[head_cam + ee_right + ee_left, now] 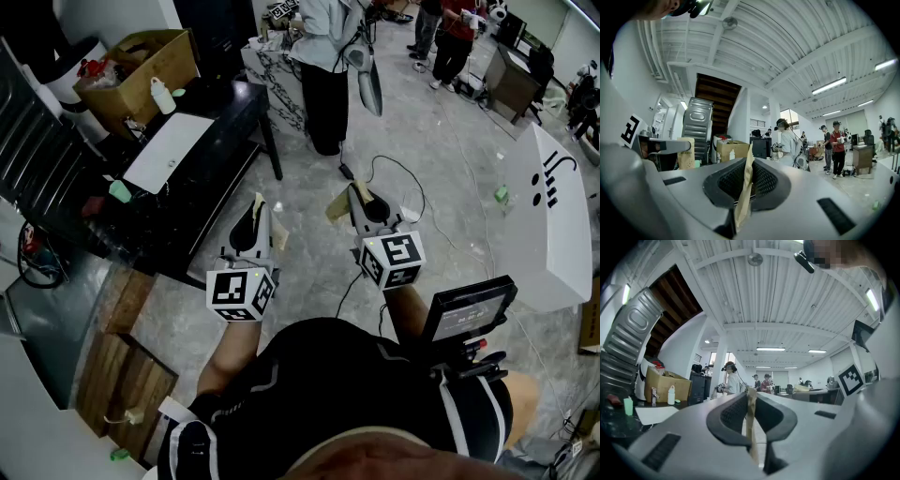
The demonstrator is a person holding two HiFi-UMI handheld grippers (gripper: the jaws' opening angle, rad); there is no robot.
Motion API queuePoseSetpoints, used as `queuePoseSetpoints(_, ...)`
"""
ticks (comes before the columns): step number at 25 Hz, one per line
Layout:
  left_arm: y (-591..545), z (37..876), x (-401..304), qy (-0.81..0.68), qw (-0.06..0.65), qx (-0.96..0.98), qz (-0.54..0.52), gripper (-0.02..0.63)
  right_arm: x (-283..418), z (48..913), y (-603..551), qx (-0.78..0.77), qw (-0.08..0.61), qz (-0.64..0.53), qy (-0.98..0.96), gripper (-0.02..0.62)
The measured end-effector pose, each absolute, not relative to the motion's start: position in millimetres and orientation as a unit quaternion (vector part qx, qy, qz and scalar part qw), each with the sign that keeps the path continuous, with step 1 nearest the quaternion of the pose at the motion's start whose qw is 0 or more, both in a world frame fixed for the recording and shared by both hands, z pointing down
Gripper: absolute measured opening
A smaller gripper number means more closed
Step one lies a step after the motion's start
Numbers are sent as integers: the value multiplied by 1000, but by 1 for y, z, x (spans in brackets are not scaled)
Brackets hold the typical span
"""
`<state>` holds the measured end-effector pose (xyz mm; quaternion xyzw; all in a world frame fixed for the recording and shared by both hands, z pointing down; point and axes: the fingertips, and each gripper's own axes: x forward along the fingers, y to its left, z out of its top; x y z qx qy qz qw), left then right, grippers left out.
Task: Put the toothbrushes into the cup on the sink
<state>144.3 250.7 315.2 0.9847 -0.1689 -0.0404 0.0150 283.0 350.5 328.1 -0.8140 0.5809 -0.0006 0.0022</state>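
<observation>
Toothbrushes: none in any view, nor the cup, nor the sink. By my read the task is not begun and all of it is left. Your left claw [750, 401] and right claw [747, 171] point level, each clenched on a tan paper strip [752, 430].

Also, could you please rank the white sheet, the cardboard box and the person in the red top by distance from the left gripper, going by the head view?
1. The white sheet, on the black table, just up and left of the left gripper.
2. The cardboard box, farther up-left, at the table's far end.
3. The person in the red top, across the floor at the top right.
</observation>
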Motion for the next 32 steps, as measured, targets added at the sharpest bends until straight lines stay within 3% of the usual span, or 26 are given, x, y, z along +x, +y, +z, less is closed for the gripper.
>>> queuePoseSetpoints(32, 221, 314, 108, -197, 11, 979, -46, 41, 255, 312, 318, -802, 20, 17, 597, 34)
